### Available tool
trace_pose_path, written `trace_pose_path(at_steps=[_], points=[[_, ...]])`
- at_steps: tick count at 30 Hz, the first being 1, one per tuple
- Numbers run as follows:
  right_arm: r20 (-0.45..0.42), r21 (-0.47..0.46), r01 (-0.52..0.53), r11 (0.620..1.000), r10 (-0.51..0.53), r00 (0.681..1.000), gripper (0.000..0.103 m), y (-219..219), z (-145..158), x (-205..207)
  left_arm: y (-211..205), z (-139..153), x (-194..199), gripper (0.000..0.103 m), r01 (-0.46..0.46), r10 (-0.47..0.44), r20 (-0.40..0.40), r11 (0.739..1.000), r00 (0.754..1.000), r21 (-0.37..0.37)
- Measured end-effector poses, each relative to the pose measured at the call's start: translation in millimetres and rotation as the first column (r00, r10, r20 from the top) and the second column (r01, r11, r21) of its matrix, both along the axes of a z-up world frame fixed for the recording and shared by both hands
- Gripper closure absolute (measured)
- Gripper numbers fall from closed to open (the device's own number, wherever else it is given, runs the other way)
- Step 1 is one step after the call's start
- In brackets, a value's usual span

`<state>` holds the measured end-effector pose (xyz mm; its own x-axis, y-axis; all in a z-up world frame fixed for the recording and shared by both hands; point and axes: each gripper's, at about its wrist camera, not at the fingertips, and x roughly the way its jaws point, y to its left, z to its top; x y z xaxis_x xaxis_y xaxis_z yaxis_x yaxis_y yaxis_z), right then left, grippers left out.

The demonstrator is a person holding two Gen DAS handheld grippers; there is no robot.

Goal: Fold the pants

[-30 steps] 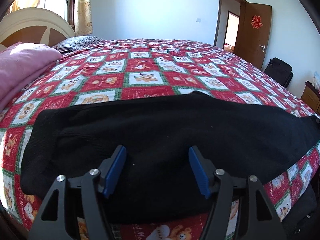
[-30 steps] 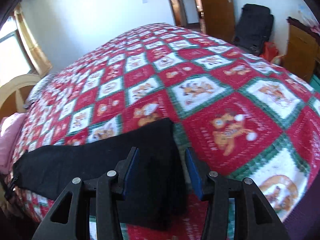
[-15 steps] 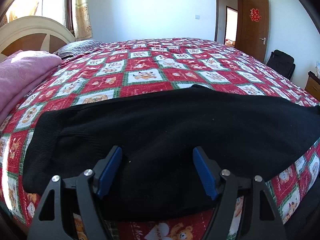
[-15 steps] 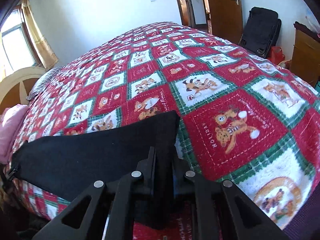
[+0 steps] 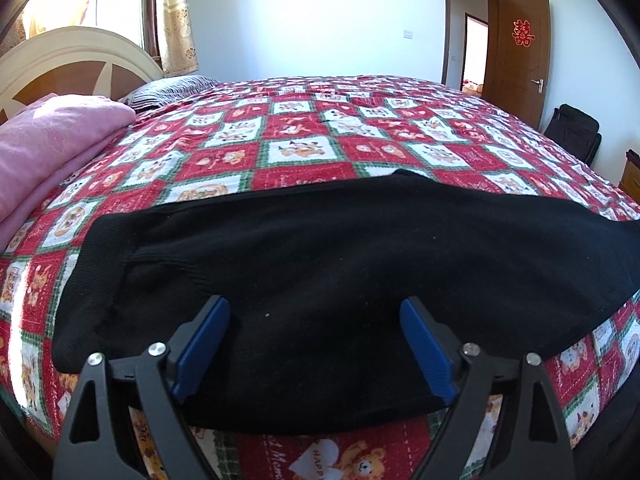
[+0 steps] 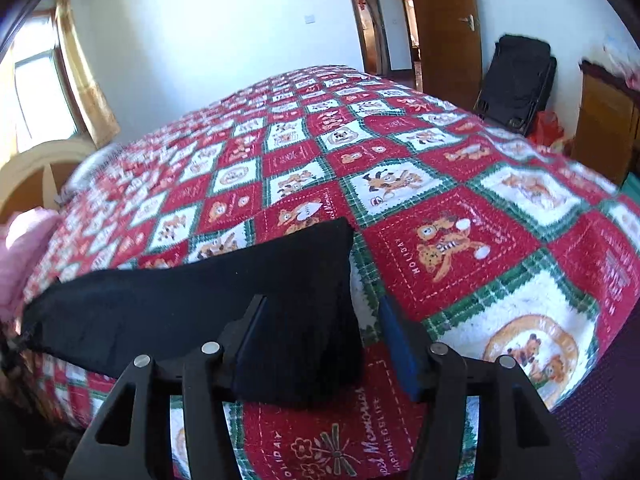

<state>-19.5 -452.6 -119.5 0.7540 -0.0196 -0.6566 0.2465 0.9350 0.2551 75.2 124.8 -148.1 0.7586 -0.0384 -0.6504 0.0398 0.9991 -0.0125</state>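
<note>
Pants (image 5: 320,264) black, folded lengthwise (flat on quilt (image 5: 304,148)), both jaws opening, unpinched.

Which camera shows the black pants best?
The left wrist view: the black pants stretch nearly whole across the bedspread, with the ribbed band at one end. The right wrist view shows only the other end, slightly blurred, lying between the opening right gripper fingers.

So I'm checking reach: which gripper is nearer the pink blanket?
Left. The left gripper sits at the pants' waistband end beside the pink blanket; the right gripper is at the far leg end.
</note>
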Motion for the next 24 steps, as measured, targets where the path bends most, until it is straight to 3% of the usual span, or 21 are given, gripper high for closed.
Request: trace_pose_path(at_steps=[6,12,16,19,24], points=[[0.0,0.08,-0.003,0.997,0.003,1.0,0.055,-4,-1,-6,14,1,-1,0.009,-0.046,0.046,0.02,0.998,0.999,-0.034],[0.011,0.019,-0.029,0.999,0.029,1.0,0.055,8,-8,6,10,-7,1,0.003,-0.049,0.049,0.021,0.999,0.999,-0.019],[0.0,-0.005,-0.006,1.0,0.006,1.0,0.078,5,-11,11,11,-7,1,0.003,-0.047,0.047,0.02,0.999,0.999,-0.025],[0.018,0.052,-0.022,0.998,0.021,1.0,0.085,-2,-10,7,11,-6,1,0.003,-0.047,0.048,0.019,0.999,0.999,-0.025],[0.038,0.06,-0.032,0.998,0.03,0.999,0.089,9,-7,7,13,-6,1,0.003,-0.043,0.044,0.016,0.999,0.999,-0.03]])
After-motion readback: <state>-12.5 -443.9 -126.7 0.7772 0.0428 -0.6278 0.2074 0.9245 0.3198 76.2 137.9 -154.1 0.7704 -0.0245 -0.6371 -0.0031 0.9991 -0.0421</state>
